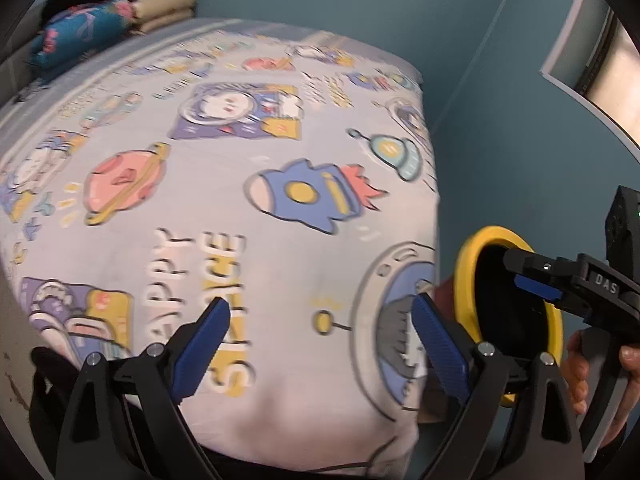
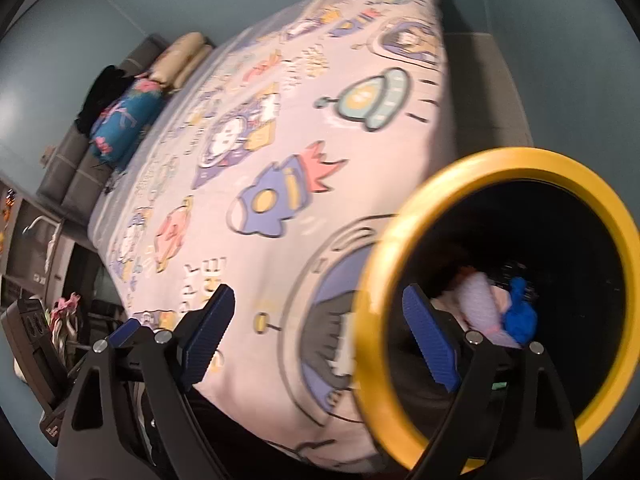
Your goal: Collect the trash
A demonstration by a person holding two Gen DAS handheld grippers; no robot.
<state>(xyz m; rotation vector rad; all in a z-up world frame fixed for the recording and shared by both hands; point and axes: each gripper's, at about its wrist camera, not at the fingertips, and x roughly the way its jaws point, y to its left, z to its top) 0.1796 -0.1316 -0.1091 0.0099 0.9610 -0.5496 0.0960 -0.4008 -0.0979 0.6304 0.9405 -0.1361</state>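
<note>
Yellow-rimmed black trash bin (image 2: 496, 176) beside bed, crumpled pink and blue trash (image 2: 496, 308) inside

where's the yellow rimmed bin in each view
Left wrist view: the bin stands at the lower right, past the bed's corner, partly behind the other tongs.
Right wrist view: the bin fills the lower right, close up, with trash visible inside.
Shared landmark: the blue rocket printed on the bed sheet lies up and to the left of the bin in both views.

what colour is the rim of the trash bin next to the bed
Yellow, around a black inside. The trash bin rim shows best in the right wrist view.
</note>
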